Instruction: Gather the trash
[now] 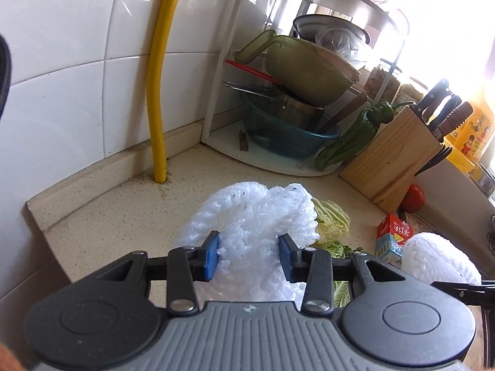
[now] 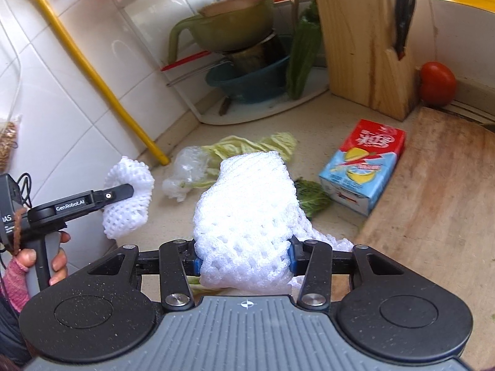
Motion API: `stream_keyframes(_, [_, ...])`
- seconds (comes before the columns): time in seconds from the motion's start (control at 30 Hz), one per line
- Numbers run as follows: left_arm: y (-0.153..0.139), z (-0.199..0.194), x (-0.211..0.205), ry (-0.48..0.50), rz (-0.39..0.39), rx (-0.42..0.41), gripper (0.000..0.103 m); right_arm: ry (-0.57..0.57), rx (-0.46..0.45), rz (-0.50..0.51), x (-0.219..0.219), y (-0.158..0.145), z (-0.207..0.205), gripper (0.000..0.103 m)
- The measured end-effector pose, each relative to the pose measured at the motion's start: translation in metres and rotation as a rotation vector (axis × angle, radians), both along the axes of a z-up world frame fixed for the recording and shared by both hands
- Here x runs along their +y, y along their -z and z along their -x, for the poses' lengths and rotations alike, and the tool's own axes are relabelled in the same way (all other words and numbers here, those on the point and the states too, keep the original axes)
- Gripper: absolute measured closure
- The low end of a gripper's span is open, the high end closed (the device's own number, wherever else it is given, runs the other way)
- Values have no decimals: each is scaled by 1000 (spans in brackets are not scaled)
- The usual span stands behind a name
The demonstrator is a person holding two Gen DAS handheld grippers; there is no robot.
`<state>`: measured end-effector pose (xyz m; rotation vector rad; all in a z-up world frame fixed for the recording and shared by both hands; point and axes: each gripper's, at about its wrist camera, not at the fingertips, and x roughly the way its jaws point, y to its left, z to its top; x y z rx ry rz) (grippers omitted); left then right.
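Both grippers are carrying foam fruit nets clear of the tabletop (image 2: 309, 114), presumably for disposal. The right gripper (image 2: 244, 258) is pinching one net (image 2: 247, 207); the left gripper (image 1: 249, 255) is pinching another net (image 1: 256, 213) between its fingers.

Cabbage leaves (image 2: 247, 147) half hidden behind foam net (image 2: 247, 213), knife block (image 2: 362, 40) top cropped

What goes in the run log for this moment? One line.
left gripper: shut on foam net | right gripper: shut on second foam net | drink carton, cabbage leaf: on counter
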<state>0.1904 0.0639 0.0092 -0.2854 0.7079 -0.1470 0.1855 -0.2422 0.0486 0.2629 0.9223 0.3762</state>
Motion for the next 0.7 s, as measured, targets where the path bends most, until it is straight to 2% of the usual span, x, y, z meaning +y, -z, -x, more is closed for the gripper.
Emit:
stream_keyframes(0.33, [-22,34,1,-80,-9,-57,66,-121,-48,-59,21,-8,-22,50])
stream_keyframes(0.53, [-31,59,15,-115,-19,-98,66,-215,-99,-76,57,-20,-21,50])
stream_keyframes(0.7, [-31,89,36,-192,-32,-99,66,-293,-106,-85,92,-26,-14,49])
